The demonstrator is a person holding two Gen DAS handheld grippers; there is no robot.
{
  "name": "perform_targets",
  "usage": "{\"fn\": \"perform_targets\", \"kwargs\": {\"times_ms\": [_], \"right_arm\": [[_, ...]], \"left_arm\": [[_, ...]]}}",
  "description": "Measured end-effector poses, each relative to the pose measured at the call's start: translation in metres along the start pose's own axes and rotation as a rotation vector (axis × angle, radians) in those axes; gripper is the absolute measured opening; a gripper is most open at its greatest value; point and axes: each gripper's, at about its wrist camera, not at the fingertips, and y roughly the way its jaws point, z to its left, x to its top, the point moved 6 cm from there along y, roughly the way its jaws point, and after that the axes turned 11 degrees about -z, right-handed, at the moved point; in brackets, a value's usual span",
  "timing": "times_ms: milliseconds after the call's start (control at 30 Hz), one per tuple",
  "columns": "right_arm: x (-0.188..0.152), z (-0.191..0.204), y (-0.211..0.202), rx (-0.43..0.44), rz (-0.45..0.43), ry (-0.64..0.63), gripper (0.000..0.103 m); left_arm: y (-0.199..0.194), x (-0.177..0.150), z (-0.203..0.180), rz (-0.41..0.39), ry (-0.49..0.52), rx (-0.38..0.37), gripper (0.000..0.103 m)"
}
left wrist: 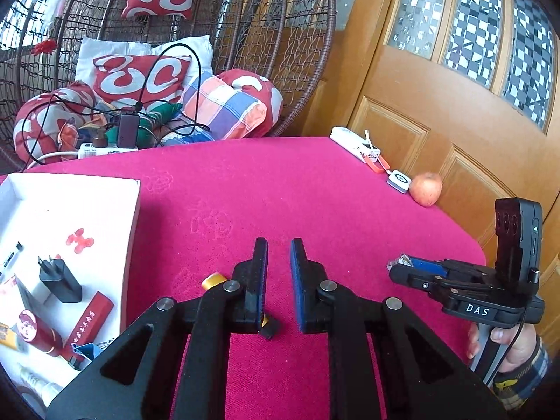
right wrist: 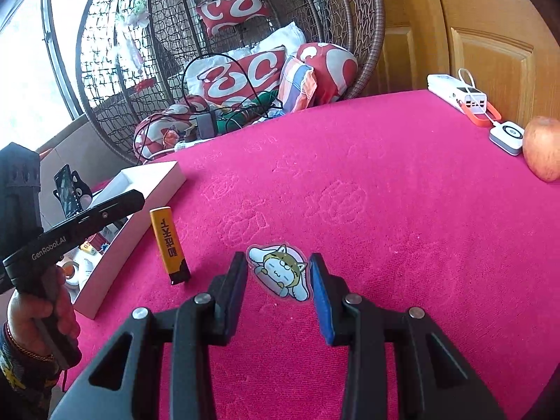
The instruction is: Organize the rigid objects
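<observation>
Left claw: your left claw has its jaws drawn almost together with nothing between them, and it hangs above the tabletop.
Right claw: your right claw is part closed, with its pads against the two edges of the cat sticker; in the left wrist view the sticker rides clear of the cloth.
Yellow bar: the yellow bar with a black end lies flat on the pink cloth. It is just beside the white box and just behind your left claw's fingers.
White box: the white box sits at the left edge of the tabletop. It holds a black plug, a red stick and other small items.
Far right edge: an apple, a small white square device and a white power bank line up along the tabletop's rim, well apart from both claws.
Beyond the tabletop: a wicker hanging chair is piled with red and white cushions and cables, with a wooden door to its right.
</observation>
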Motion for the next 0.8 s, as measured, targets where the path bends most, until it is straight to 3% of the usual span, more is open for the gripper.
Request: {"fn": "perform_targets", "kwargs": {"times_ms": [100, 133, 167, 233, 400, 567, 667, 733, 800], "right_arm": [[0.002, 0.002, -0.003, 0.002, -0.012, -0.002, 0.036], [0.002, 0.002, -0.004, 0.005, -0.015, -0.002, 0.036], [0.003, 0.002, -0.005, 0.007, -0.016, -0.001, 0.036], [0.002, 0.002, -0.003, 0.010, -0.014, 0.004, 0.036], [-0.002, 0.001, -0.001, 0.020, -0.007, 0.017, 0.036], [-0.004, -0.001, -0.002, 0.032, -0.009, 0.031, 0.036], [-0.006, -0.004, -0.001, 0.039, -0.007, 0.047, 0.036], [-0.008, -0.005, 0.001, 0.044, -0.002, 0.058, 0.036], [-0.010, -0.005, 0.001, 0.047, 0.002, 0.064, 0.036]], "left_arm": [[0.004, -0.009, 0.004, 0.061, 0.021, 0.026, 0.014], [0.005, -0.015, 0.004, 0.086, 0.026, 0.035, 0.027], [0.008, -0.022, 0.005, 0.114, 0.029, 0.050, 0.059], [0.012, -0.036, 0.009, 0.140, 0.024, 0.097, 0.089], [0.017, -0.056, 0.019, 0.147, -0.045, 0.206, 0.089], [0.022, -0.060, 0.022, 0.145, -0.025, 0.290, 0.089], [0.028, -0.062, 0.016, 0.156, -0.005, 0.298, 0.088], [0.031, -0.066, 0.005, 0.174, -0.018, 0.252, 0.089], [0.033, -0.071, -0.003, 0.170, 0.019, 0.276, 0.089]]}}
